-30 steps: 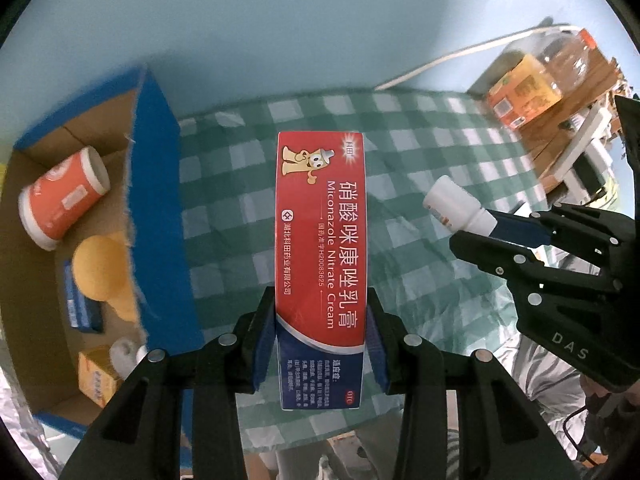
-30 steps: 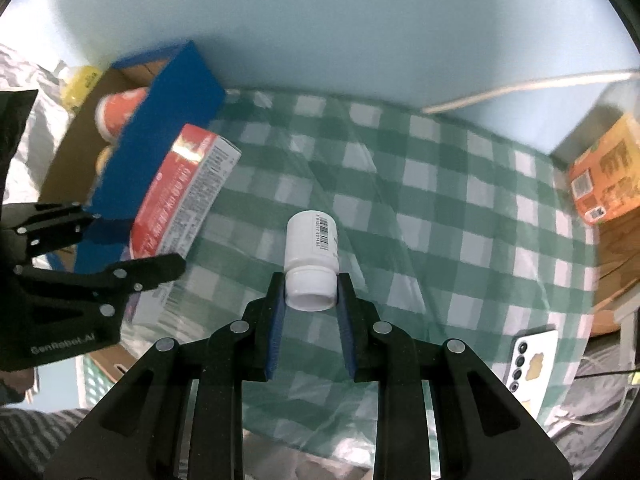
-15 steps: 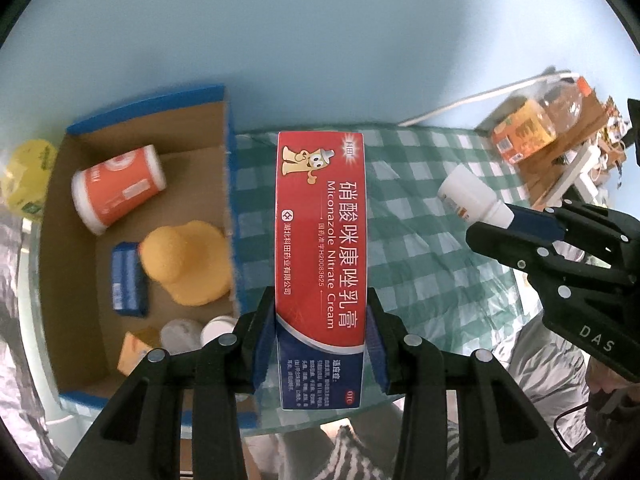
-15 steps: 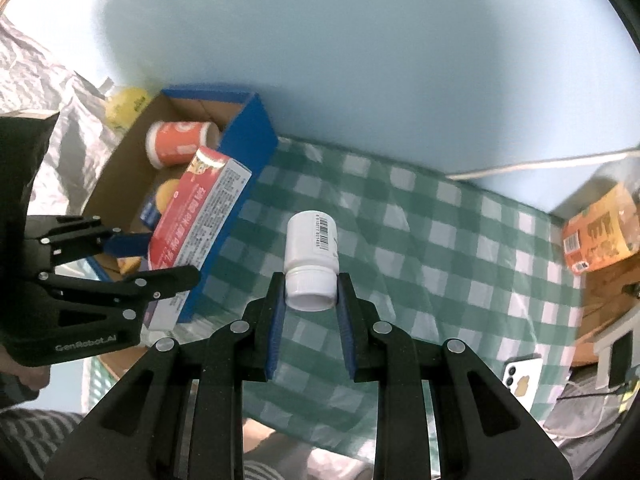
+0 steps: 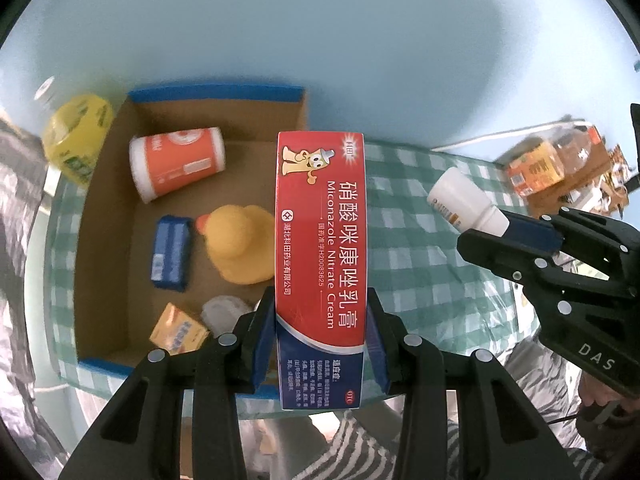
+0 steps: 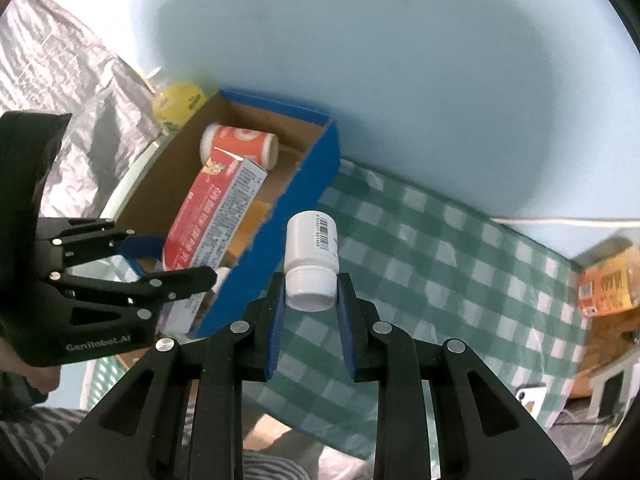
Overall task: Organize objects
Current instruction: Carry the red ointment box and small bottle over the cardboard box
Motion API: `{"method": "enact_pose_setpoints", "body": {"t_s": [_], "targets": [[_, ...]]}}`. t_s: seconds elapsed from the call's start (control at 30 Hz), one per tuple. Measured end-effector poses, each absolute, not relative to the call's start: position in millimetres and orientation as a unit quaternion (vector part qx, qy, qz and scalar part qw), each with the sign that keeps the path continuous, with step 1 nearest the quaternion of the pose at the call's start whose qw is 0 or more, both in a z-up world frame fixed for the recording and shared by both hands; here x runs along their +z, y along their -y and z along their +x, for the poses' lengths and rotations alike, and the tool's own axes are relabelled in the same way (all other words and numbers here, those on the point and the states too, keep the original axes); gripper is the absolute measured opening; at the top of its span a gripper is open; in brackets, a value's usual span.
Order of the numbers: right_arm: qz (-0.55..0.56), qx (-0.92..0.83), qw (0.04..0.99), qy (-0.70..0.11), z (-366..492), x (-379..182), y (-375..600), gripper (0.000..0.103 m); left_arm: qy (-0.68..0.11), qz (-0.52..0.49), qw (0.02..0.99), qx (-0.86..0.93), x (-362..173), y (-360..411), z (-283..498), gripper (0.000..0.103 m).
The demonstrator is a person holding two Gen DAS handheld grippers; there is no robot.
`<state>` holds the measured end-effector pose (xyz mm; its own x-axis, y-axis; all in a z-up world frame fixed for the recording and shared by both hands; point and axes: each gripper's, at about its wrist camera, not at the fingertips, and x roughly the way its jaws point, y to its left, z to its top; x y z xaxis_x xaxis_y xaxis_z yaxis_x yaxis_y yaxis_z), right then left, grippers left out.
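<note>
My left gripper (image 5: 322,336) is shut on a red and blue cream box (image 5: 322,240) and holds it in the air over the right wall of a blue-edged cardboard box (image 5: 216,94). My right gripper (image 6: 310,312) is shut on the cap of a white pill bottle (image 6: 312,248), held above the green checked tablecloth (image 6: 440,272) just right of the cardboard box (image 6: 320,172). The cream box (image 6: 212,216) and left gripper (image 6: 172,264) show in the right wrist view; the bottle (image 5: 464,200) shows in the left wrist view.
Inside the cardboard box lie an orange-labelled cup (image 5: 176,162), a yellow rubber duck (image 5: 240,248), a blue packet (image 5: 172,254), a small yellow box (image 5: 180,332) and a white round thing (image 5: 222,312). A yellow bottle (image 5: 76,140) stands left of it. An orange carton (image 6: 608,284) and a phone (image 6: 530,396) lie right.
Both grippers rose and moved left with their loads. The cream box now hangs over the cardboard box's right wall, and the bottle has come close to that wall.
</note>
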<state>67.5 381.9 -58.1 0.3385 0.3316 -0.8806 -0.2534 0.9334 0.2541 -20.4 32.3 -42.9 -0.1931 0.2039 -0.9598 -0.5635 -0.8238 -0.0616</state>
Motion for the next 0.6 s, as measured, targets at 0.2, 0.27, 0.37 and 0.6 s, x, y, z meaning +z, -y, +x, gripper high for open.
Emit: {"method": "enact_pose_setpoints", "body": {"t_s": [0.2,0.27,0.37,0.6], "targets": [[0.026,0.202,0.809,-0.551,80.5,-57.3,-412.7,0.024,-0.145,-0.589,0.233,0.76,-44.3,-8.6,-32.9,0.041],[0.024,0.211,0.805,-0.554,84.5,-59.1,-423.7,0.024,-0.142,-0.591,0.228,0.76,-44.1,-0.8,-36.9,0.041],[0.02,0.218,0.801,-0.557,90.1,-61.0,-438.4,0.024,-0.139,-0.593,0.221,0.761,-44.2,9.1,-42.2,0.041],[0.01,0.234,0.795,-0.56,108.1,-61.7,-471.8,0.024,-0.132,-0.6,0.205,0.762,-45.2,32.1,-59.2,0.041]]}}
